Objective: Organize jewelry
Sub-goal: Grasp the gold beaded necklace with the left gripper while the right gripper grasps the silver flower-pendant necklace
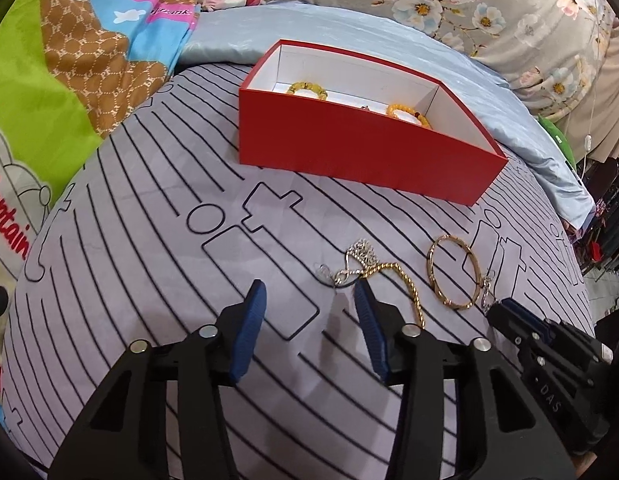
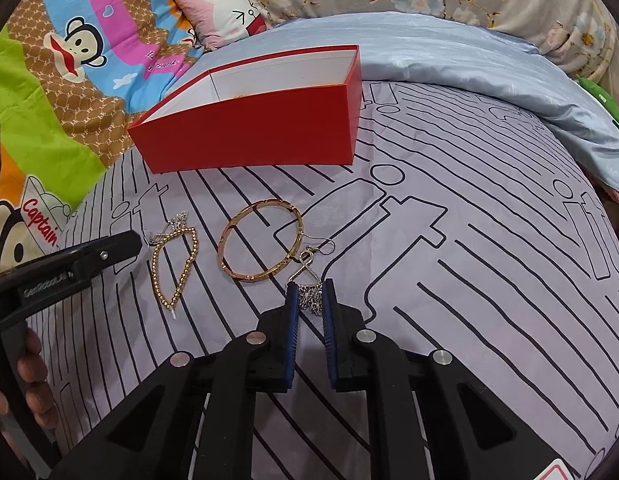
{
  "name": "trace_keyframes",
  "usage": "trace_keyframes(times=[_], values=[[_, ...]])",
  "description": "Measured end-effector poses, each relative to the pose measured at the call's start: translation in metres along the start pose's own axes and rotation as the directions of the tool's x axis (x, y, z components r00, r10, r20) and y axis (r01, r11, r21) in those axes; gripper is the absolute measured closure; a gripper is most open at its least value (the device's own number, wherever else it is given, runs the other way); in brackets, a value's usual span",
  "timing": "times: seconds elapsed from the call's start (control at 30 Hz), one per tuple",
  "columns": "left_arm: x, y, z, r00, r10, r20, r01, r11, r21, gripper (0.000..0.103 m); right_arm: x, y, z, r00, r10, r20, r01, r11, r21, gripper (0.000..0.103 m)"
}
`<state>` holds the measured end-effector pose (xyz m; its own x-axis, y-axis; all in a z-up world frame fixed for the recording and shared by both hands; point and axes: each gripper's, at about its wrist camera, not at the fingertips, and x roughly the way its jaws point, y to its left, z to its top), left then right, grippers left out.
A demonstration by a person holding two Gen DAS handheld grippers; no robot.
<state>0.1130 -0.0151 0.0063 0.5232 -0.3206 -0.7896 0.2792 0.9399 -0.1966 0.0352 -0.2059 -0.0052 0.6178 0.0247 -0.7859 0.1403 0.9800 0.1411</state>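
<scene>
A red box (image 1: pixel 349 156) with a white inside stands on the striped bedsheet; it also shows in the right wrist view (image 2: pixel 249 132). Two yellow bead bracelets (image 1: pixel 307 89) (image 1: pixel 409 114) lie in it. On the sheet lie a gold bead chain (image 2: pixel 177 268), a gold bangle (image 2: pixel 261 246) and a silver dangling earring (image 2: pixel 311 276). My left gripper (image 1: pixel 309 296) is open, low over the sheet, its right fingertip beside the gold chain (image 1: pixel 405 284). My right gripper (image 2: pixel 310 292) is partly closed around the silver earring, pads either side of it.
A light blue quilt (image 2: pixel 469 64) lies behind the box. Cartoon-print bedding (image 2: pixel 69 80) and a pink pillow (image 2: pixel 225 16) are at the left and back. Floral fabric (image 1: pixel 469 0) runs along the back. A small silver chain piece (image 1: pixel 359 254) lies by the gold chain.
</scene>
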Motion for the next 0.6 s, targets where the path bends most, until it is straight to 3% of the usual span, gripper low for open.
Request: trace_keyframes(times=[0.1, 0.5, 0.6], values=[[0.007, -0.003, 0.005, 1.0, -0.004, -0.004, 0.004, 1.0, 0.002, 0.064, 0.0, 0.0, 0.0, 1.0, 0.003, 0.0, -0.003, 1.0, 0.003, 0.092], [0.019, -0.007, 0.01, 1.0, -0.027, -0.01, 0.027, 1.0, 0.013, 0.098, 0.001, 0.0, 0.001, 1.0, 0.01, 0.0, -0.01, 1.0, 0.01, 0.092], [0.018, -0.01, 0.01, 0.999, -0.033, -0.007, 0.033, 0.999, 0.031, 0.102, 0.0, -0.001, 0.0, 1.0, 0.015, 0.001, -0.015, 1.0, 0.017, 0.092]])
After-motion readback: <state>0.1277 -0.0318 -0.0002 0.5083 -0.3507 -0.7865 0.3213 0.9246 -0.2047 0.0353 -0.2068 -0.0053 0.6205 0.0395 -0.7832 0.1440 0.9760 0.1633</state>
